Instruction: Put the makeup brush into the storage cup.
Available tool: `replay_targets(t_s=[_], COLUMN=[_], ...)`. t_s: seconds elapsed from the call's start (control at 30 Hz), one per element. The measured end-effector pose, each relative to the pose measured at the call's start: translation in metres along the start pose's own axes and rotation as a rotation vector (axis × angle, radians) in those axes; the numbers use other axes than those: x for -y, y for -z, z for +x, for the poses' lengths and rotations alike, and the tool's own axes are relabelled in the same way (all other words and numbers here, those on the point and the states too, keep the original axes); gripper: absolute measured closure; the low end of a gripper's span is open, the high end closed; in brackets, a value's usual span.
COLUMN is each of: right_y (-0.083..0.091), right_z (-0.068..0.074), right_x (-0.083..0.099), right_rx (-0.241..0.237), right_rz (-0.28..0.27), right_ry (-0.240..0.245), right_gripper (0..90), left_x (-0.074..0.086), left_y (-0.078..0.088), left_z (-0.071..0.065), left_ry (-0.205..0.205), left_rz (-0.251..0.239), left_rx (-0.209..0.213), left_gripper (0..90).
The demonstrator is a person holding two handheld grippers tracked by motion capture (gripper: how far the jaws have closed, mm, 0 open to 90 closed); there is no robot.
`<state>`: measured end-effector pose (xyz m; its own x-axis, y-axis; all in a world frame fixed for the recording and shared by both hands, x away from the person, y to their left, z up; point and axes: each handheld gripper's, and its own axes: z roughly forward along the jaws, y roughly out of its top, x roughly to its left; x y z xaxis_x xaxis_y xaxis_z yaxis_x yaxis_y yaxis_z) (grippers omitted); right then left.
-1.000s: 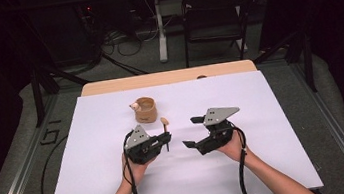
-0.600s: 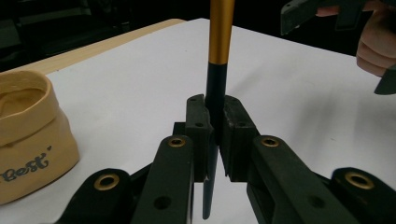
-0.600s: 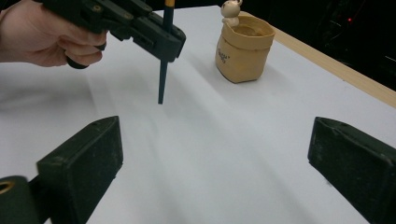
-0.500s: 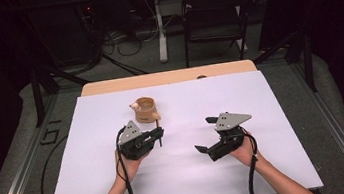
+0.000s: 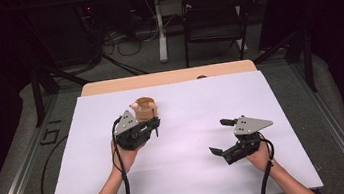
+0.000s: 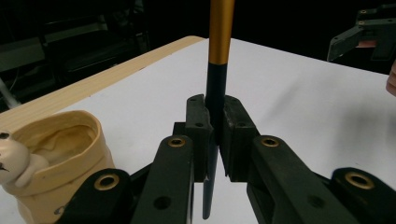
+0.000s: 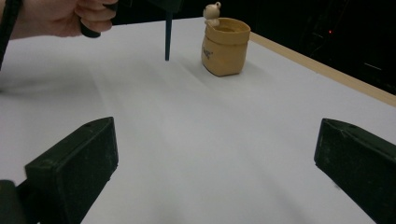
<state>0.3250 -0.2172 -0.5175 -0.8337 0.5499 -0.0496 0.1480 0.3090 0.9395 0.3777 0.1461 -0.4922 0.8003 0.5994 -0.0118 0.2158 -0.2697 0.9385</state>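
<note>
My left gripper is shut on a slim pen with a dark blue lower part and a gold upper part, gripped on the dark part. The pen stands upright between the pads, its dark tip just above the white sheet. A tan pen cup with a small bear figure on its rim stands right behind that gripper, and at the lower left of the left gripper view. My right gripper sits apart at the front right, open. Its jaws have just been opening wide over bare sheet.
A white sheet covers the table, with a wooden strip showing along its far edge. Behind the table stand a black chair and a stand with cables on the floor.
My right gripper has moved right and toward the front edge, away from the left one, with its jaws spreading. My left gripper has lifted the pen slightly and shifted toward the cup.
</note>
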Motion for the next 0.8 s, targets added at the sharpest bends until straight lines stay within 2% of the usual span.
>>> replay_targets(t_s=[0.13,0.27,0.43,0.5,0.53,0.6,0.7,0.8], right_y=[0.007,0.013,0.019,0.021,0.021,0.020,0.018,0.018], right_z=[-0.001,-0.002,-0.004,-0.005,-0.005,-0.006,-0.008,-0.010], right_x=[0.005,0.011,0.016,0.017,0.017,0.018,0.020,0.022], right_rx=[0.006,-0.010,0.002,0.003,0.004,0.000,-0.006,-0.008], right_rz=[-0.001,-0.003,0.006,0.005,0.001,0.008,0.024,0.028], right_ry=[-0.014,-0.025,-0.031,-0.034,-0.035,-0.039,-0.025,-0.036], right_gripper=[0.0,0.0,0.0,0.0,0.0,0.0,0.0,0.0], left_x=[-0.005,-0.009,-0.017,-0.020,-0.022,-0.024,-0.025,-0.026], left_y=[-0.001,-0.001,-0.002,-0.002,-0.002,-0.003,-0.005,-0.007], left_z=[0.004,0.007,0.013,0.015,0.016,0.019,0.022,0.028], left_ry=[-0.003,-0.005,-0.014,-0.011,-0.013,-0.016,-0.006,0.000], left_rz=[0.002,-0.002,0.002,-0.005,-0.005,-0.003,-0.004,-0.003], left_rx=[-0.007,-0.017,-0.026,-0.029,-0.048,-0.043,-0.065,-0.060], left_gripper=[82.9,82.9,82.9,82.9,82.9,82.9,82.9,82.9])
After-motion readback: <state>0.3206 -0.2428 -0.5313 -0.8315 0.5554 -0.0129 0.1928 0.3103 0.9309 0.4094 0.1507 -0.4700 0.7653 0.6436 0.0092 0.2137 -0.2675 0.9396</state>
